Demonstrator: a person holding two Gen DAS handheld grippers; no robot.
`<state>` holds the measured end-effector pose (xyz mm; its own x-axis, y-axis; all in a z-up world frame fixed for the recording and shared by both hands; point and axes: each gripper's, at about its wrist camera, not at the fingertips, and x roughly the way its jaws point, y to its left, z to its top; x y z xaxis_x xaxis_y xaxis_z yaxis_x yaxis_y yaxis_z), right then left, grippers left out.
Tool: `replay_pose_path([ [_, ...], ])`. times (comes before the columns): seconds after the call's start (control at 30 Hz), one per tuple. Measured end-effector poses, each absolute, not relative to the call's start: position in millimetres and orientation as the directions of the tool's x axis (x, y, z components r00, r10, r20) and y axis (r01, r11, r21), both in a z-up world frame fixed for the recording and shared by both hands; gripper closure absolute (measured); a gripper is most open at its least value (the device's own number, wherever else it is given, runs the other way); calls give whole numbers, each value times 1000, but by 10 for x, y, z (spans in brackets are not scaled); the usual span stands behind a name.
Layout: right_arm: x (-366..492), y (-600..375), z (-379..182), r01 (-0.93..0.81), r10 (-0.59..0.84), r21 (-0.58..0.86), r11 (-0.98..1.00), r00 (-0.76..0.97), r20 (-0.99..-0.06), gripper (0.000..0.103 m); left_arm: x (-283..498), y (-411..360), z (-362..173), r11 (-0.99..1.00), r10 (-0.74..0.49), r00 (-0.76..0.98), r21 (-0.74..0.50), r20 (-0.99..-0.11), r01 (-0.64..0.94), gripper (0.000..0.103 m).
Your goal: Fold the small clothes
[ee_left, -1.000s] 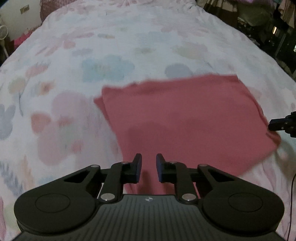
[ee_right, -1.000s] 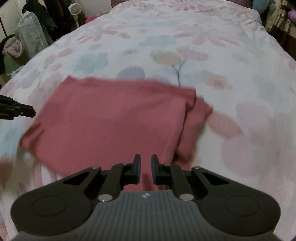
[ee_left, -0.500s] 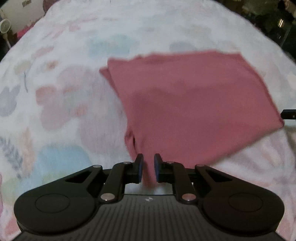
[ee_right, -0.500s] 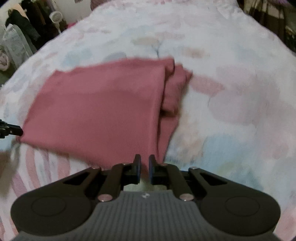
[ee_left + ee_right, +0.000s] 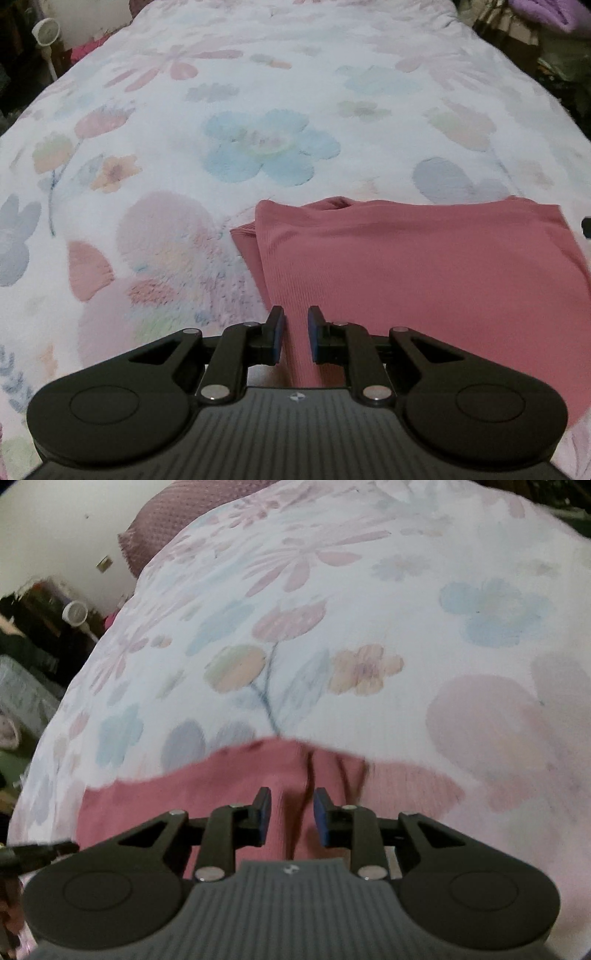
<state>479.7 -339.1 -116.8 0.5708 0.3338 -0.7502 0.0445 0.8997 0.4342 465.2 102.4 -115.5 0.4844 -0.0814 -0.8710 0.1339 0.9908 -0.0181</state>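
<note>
Broadly, the floral bedspread (image 5: 258, 147) fills both wrist views and serves as the work surface; it runs ahead of and to either side of both sets of jaws.

The pink garment (image 5: 424, 266) lies flat on it as a rough rectangle, already doubled over at least once: in the left wrist view a lower layer edge shows just left of the top layer, ahead of the jaws and slightly to their left. Most of the cloth spreads ahead and to the right of the left jaws. In the right wrist view, which is blurred, the same garment (image 5: 221, 782) lies directly under and ahead of the jaws, with a creased, bunched edge just beyond the fingertips.

The left gripper (image 5: 293, 336) has its jaws narrow, with a strip of cloth visible in the gap; whether the pads press on it cannot be told. The right gripper (image 5: 291, 819) is opening, its pads clear of the cloth seen between them.

Judgement: one fold is laid; the bunched edge wants smoothing, and a further fold probably remains.
</note>
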Motion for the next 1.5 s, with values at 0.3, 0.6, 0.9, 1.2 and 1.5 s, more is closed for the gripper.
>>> replay_pose_path([
  [0.3,5288,-3344,-1431,8,357,434,901,555,-751,103,4671,1037,-1299,991,-84,489,-20,-868,133,86],
  [0.6,5344,-3305,-1354,-43,280,317,947,590,-757,97,4653,1049,-1304,991,-80,500,-16,-862,131,86],
  [0.9,4684,-3133,-1174,-183,353,303,935,549,-758,97,4522,1146,-1105,993,-111,534,-68,-838,99,72],
  [1.2,4524,-3303,-1367,-67,264,271,960,532,-804,90,4407,1499,-1004,968,-208,541,-252,-815,-8,52],
  [1.5,4411,-3621,-1337,114,368,506,855,554,-747,30,4377,1468,-1145,964,-203,528,-263,-825,-41,52],
])
